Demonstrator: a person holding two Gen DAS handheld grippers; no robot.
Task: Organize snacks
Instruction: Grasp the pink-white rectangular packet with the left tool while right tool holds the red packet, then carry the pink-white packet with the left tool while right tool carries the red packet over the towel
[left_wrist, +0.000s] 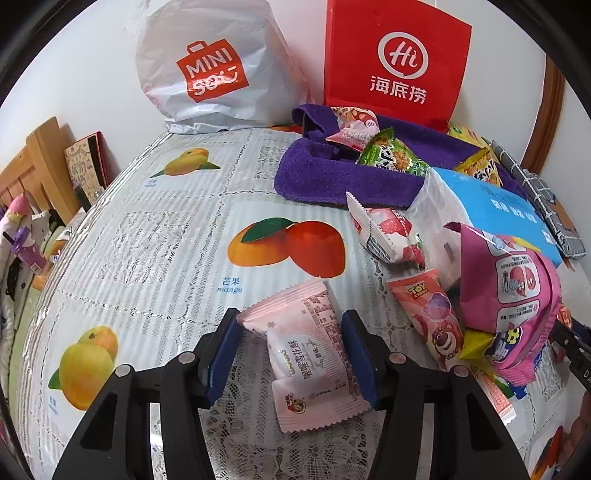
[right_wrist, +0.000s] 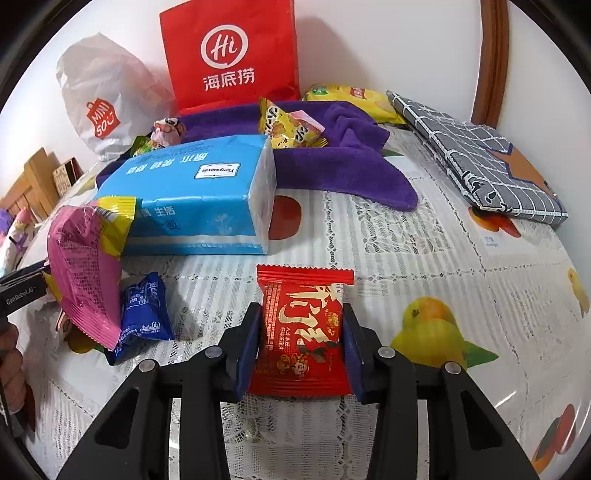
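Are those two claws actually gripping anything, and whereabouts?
Right gripper pinches the red snack packet across its sides. Left gripper brackets a pink packet; grip unclear.

left tool (left_wrist: 291, 354): angled down, pads not pressing | right tool (right_wrist: 301, 350): angled down, clamped tight

The left gripper (left_wrist: 293, 354) straddles a pale pink snack packet (left_wrist: 314, 358) lying on the mango-printed lace tablecloth (left_wrist: 155, 236), blue pads beside its edges. To the right sit a Toy Story wrapper (left_wrist: 430, 317), a magenta pouch (left_wrist: 513, 295), a blue tissue pack (left_wrist: 491, 210) and a purple towel (left_wrist: 332, 177).
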